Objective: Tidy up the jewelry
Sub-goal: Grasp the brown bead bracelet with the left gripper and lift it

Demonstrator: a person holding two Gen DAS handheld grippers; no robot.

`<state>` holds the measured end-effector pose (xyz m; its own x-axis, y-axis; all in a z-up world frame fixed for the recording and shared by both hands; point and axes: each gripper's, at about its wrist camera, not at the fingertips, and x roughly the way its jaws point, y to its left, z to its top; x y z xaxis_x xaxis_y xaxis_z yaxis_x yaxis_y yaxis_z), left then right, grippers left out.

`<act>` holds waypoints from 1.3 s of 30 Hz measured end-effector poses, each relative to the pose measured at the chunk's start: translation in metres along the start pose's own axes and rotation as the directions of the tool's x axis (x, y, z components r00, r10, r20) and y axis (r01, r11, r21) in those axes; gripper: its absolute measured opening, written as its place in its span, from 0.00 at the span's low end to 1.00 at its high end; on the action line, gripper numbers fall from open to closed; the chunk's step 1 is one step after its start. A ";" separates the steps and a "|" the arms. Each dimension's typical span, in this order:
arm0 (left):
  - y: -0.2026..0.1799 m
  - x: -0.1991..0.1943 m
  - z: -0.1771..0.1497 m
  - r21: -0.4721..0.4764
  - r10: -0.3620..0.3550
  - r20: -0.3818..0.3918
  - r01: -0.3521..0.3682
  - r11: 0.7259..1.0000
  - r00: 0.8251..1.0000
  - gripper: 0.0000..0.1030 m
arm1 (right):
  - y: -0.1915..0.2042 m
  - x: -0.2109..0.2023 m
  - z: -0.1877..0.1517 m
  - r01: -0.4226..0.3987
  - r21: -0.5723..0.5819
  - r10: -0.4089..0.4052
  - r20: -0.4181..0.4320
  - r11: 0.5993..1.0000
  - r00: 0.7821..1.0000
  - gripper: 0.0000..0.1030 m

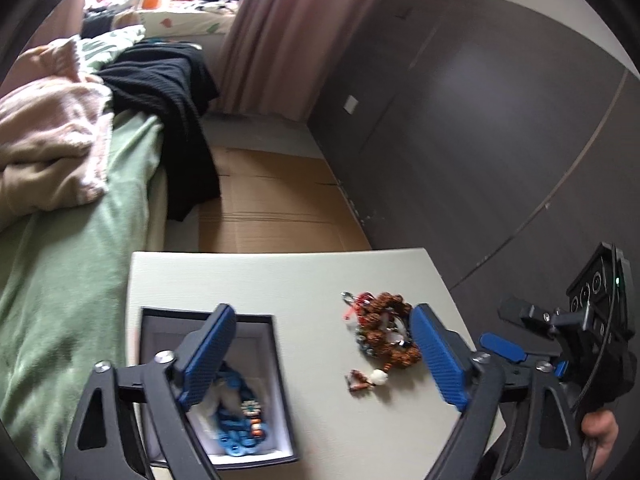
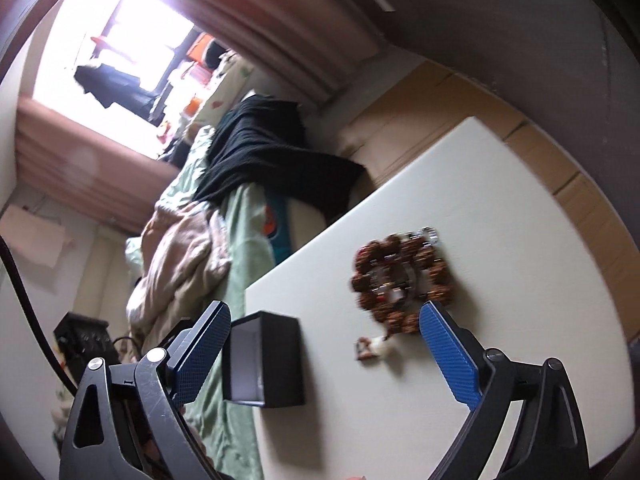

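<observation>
A pile of brown beaded jewelry (image 1: pixel 386 330) with a white bead and tassel lies on the white table (image 1: pixel 304 280). An open black box (image 1: pixel 218 384) at the table's left holds blue jewelry (image 1: pixel 236 424). My left gripper (image 1: pixel 320 354) is open and empty above the table, between box and pile. The other gripper (image 1: pixel 560 344) shows at the right edge of the left wrist view. In the right wrist view my right gripper (image 2: pixel 324 354) is open and empty, with the box (image 2: pixel 266 360) and the brown pile (image 2: pixel 400 280) ahead of it.
A bed with a green sheet (image 1: pixel 72 264), pink blanket and black garment (image 1: pixel 168 92) lies left of the table. Flattened cardboard (image 1: pixel 272 200) covers the floor beyond it. A dark wardrobe wall (image 1: pixel 500 120) stands at the right.
</observation>
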<state>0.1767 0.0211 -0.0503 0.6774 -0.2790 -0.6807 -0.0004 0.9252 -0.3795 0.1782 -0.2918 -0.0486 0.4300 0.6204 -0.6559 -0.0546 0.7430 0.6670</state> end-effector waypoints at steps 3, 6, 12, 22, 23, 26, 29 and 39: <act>-0.015 0.012 -0.001 0.033 -0.010 -0.022 0.011 0.999 1.000 0.75 | -0.011 -0.006 0.004 0.020 0.021 -0.020 0.008 1.000 1.000 0.93; -0.029 0.026 -0.003 0.040 -0.030 -0.047 0.032 0.999 0.998 0.68 | -0.021 -0.010 0.007 0.041 0.045 -0.041 0.012 0.998 0.999 0.93; -0.051 0.059 -0.007 0.056 -0.011 -0.097 0.016 0.998 0.995 0.51 | -0.038 -0.015 0.013 0.072 0.076 -0.074 0.020 0.994 0.997 0.93; -0.063 0.104 -0.016 0.062 0.034 -0.163 -0.024 0.998 0.986 0.37 | -0.060 -0.034 0.021 0.090 0.127 -0.098 0.059 0.988 0.993 0.93; -0.065 0.108 -0.018 0.066 0.044 -0.168 -0.034 0.997 0.985 0.37 | -0.063 -0.035 0.022 0.085 0.138 -0.093 0.056 0.987 0.994 0.93; -0.068 0.119 -0.022 0.078 0.070 -0.180 -0.057 0.995 0.981 0.37 | -0.071 -0.035 0.023 0.087 0.165 -0.096 0.047 0.982 0.994 0.93; -0.067 0.128 -0.028 0.093 0.110 -0.191 -0.094 0.991 0.975 0.37 | -0.075 -0.033 0.023 0.095 0.180 -0.103 0.033 0.979 0.994 0.93; -0.061 0.133 -0.031 0.072 0.075 -0.205 -0.061 0.996 0.976 0.19 | -0.076 -0.024 0.021 0.104 0.178 -0.104 -0.005 0.979 0.995 0.93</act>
<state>0.2441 -0.0803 -0.1374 0.5105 -0.2555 -0.8211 0.0110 0.9567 -0.2909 0.1909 -0.3680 -0.0762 0.4285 0.5409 -0.7238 0.1514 0.7467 0.6477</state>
